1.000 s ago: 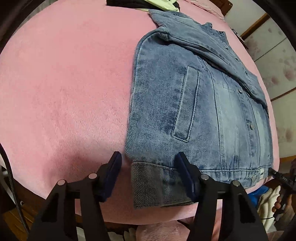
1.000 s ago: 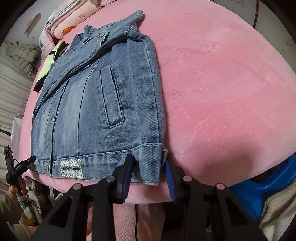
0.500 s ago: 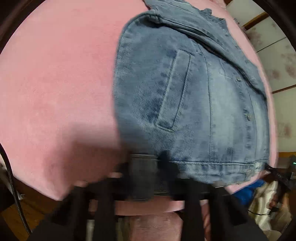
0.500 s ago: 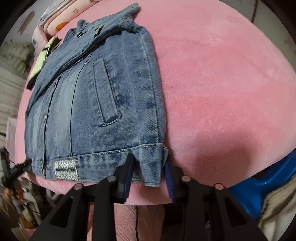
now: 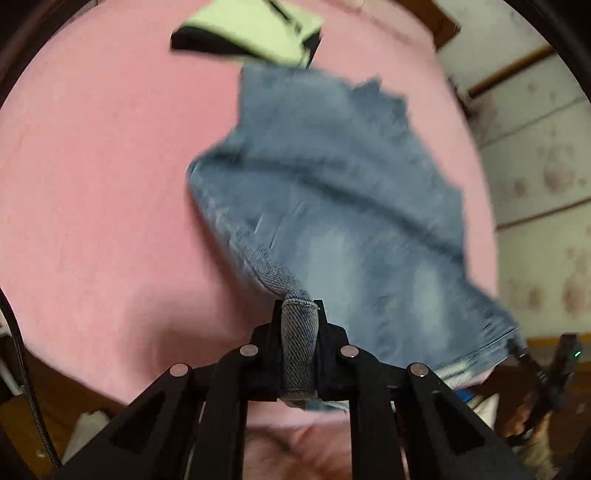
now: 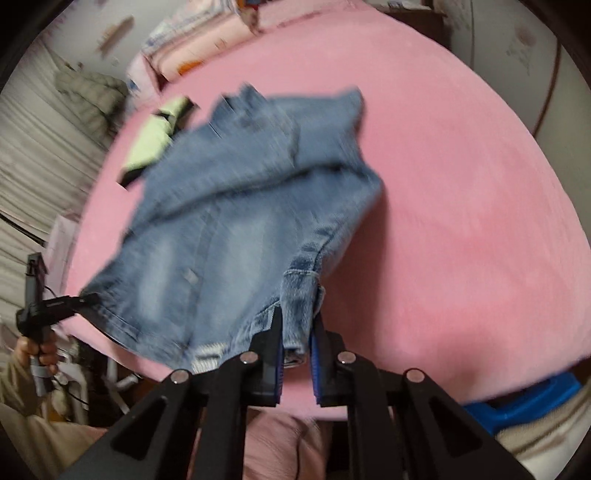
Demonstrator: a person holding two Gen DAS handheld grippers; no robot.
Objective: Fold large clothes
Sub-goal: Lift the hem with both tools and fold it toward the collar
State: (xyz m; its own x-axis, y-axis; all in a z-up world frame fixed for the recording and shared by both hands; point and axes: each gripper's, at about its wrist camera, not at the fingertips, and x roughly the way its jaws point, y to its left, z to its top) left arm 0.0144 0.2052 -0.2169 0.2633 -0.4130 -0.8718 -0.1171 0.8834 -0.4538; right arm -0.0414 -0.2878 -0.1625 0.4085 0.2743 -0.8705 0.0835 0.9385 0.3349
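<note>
A blue denim jacket (image 5: pixel 332 192) lies on a pink bed (image 5: pixel 92 166), its near hem lifted off the cover. My left gripper (image 5: pixel 298 306) is shut on the hem's left corner, a roll of denim pinched between its pads. My right gripper (image 6: pixel 298 317) holds the right hem corner of the jacket (image 6: pixel 240 206); its jaws are closing, with the denim pressed between the blue pads. The hem hangs stretched between the two grippers. The collar end still rests on the bed (image 6: pixel 461 184). The picture is blurred by motion.
A lime-green and black garment (image 5: pixel 251 29) lies beyond the collar, also in the right wrist view (image 6: pixel 151 144). Folded bedding (image 6: pixel 199 48) is stacked at the far end. A blue stool (image 6: pixel 517 402) stands beside the bed's near right edge.
Both grippers closed onto the jacket's bottom hem corners and rose, lifting the hem off the bed. The jacket's lower half now hangs in the air and bunches toward the collar.
</note>
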